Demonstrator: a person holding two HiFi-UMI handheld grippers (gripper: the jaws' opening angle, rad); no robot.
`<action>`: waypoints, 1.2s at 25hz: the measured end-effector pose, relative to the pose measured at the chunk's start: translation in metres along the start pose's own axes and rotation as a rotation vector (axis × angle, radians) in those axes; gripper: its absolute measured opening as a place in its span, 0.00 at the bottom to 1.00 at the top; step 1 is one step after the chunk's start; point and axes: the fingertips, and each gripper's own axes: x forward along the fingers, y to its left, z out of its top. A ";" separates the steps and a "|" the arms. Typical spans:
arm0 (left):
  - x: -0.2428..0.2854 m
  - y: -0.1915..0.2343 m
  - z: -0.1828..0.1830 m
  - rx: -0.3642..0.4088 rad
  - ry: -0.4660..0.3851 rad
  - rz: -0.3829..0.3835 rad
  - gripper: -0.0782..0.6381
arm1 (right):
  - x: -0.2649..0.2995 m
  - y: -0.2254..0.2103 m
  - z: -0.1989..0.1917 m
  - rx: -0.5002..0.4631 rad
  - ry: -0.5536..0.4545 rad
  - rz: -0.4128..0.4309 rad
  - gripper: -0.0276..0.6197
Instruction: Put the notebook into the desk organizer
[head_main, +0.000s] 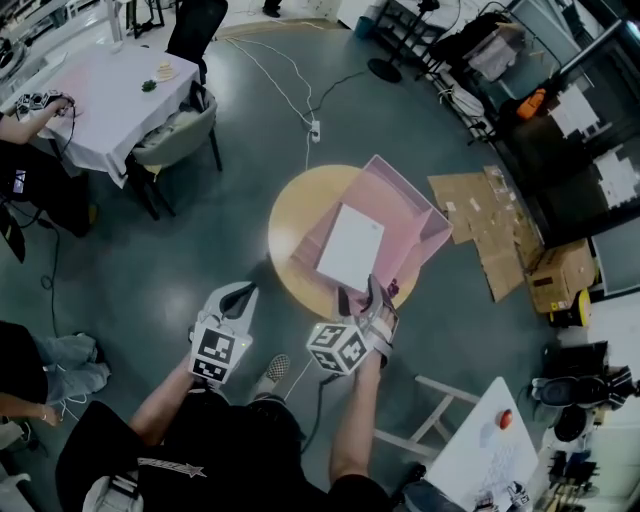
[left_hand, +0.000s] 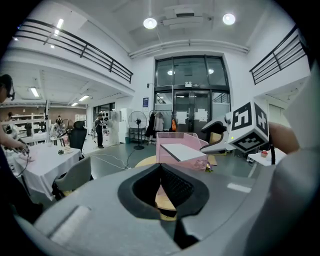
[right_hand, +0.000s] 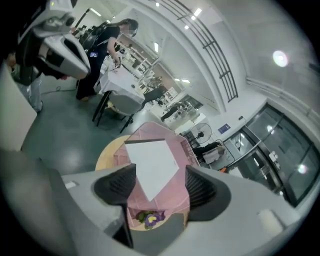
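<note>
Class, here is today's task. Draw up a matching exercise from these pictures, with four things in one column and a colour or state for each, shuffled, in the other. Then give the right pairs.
Things
1. notebook
2. desk organizer
3. round table
4. right gripper

Colour or state
A. pink
B. jaws apart
C. white
D. yellow-tan

Pairs: 1-C, 2-A, 3-D, 4-B

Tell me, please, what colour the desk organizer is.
Pink; the desk organizer shows best in the head view.
</note>
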 end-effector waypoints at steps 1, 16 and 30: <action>-0.001 -0.003 0.004 0.008 -0.007 -0.011 0.12 | -0.008 -0.004 0.000 0.046 -0.014 -0.003 0.53; -0.012 -0.054 0.033 0.123 -0.084 -0.208 0.12 | -0.125 -0.006 -0.030 0.745 -0.203 -0.112 0.50; -0.035 -0.098 0.026 0.212 -0.126 -0.396 0.12 | -0.204 0.050 -0.057 0.973 -0.236 -0.349 0.18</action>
